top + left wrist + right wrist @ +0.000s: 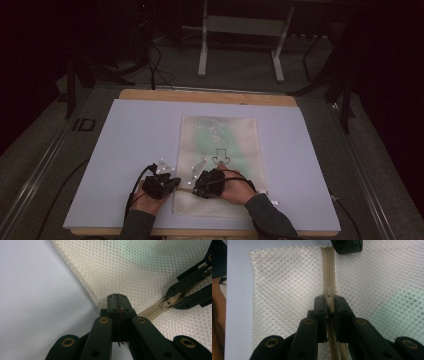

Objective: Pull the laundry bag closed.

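Near the table's front edge lies the mesh bag (218,150). Right gripper (329,305) is clenched on the zipper pull (329,300); left gripper (117,304) pinches the bag's edge at the zipper's end. Risk: mesh slipping out (thin hold), so the bag would drag along with the slider.

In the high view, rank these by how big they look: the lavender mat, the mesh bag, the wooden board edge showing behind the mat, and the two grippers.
1. Lavender mat
2. Mesh bag
3. Wooden board edge
4. Left gripper and right gripper: these look alike, so no ranking between them.
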